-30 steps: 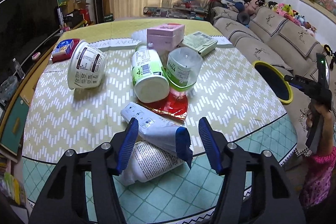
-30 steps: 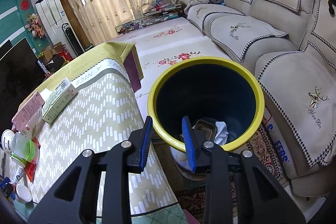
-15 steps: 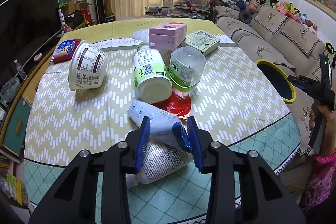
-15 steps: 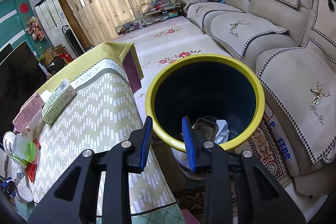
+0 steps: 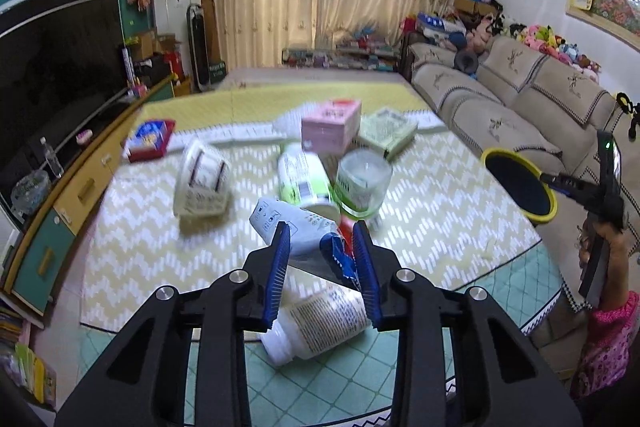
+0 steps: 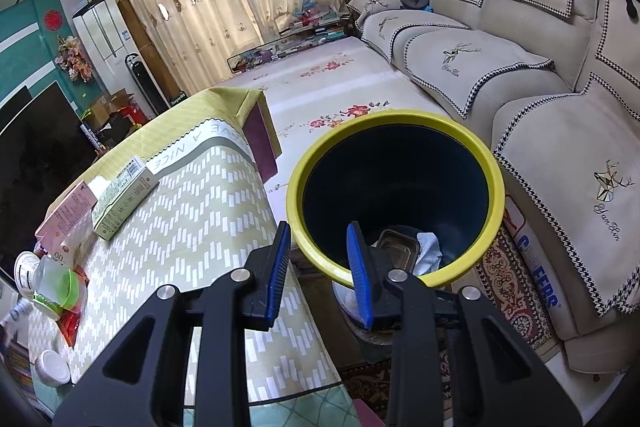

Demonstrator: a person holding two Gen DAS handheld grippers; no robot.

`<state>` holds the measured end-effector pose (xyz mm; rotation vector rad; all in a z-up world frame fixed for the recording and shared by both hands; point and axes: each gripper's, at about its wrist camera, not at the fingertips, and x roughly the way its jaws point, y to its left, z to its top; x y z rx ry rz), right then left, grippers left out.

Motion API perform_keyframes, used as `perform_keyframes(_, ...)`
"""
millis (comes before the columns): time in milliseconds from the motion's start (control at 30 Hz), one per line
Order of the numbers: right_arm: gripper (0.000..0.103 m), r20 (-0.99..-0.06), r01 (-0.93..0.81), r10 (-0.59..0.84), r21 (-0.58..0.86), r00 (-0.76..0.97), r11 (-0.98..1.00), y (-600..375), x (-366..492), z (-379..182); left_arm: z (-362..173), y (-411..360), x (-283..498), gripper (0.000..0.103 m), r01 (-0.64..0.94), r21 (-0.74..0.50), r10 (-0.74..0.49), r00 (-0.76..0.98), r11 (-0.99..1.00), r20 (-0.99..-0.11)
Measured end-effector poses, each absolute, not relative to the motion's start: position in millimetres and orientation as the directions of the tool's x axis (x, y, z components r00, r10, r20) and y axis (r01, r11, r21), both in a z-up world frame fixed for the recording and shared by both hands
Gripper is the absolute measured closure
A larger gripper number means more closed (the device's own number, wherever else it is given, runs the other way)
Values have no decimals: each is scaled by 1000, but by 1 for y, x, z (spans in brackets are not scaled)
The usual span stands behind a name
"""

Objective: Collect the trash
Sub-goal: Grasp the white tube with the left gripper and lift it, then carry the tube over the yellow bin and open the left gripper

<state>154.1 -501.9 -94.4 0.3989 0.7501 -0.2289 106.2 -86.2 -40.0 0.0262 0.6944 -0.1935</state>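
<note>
Two hand-held grippers: one works the clutter on the bench, the other waits at the bin.
Left hand-held gripper [image 5: 322,259]: its jaws are closing on a white squeeze tube with a blue end [image 5: 296,229]; both blue pads look pressed to the tube's flanks, near the crumpled end.
Why gripped there: the flattened end is thin enough to fit between the pads, I judge, and a side pinch lets the tube come away from the pile.
Tube's place: between the jaws, above a white bottle [image 5: 316,323] lying on its side at the near edge of the bench [image 5: 440,195].
Right hand-held gripper [image 6: 316,259]: jaws partly apart, nothing between them; it hangs over the near rim of the yellow-rimmed bin [image 6: 494,187].
Why held there: probably parked clear of the bin's mouth so the tube can be dropped in.
Bin: on the floor between bench and sofa [image 6: 500,67], already holding a small tray and a crumpled tissue.
Other trash on the bench: a white cup [image 5: 202,183], a green-labelled jar [image 5: 304,179], a clear tub [image 5: 362,183], a pink box [image 5: 330,125].
Risk: a soft tube may slip from the pads.
</note>
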Motion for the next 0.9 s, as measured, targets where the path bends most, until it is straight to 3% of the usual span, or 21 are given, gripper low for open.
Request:
perform_keyframes(433,75,-662,351,-71,300,746,887,-515,135,-83,-11,-146,120,70,341,-62,-313,757,938,-573)
perform_keyframes(900,75,-649,453,-138,348,748,821,-574,104,-87,-26,-304,190,70,596,-48,-503,629,802,-593)
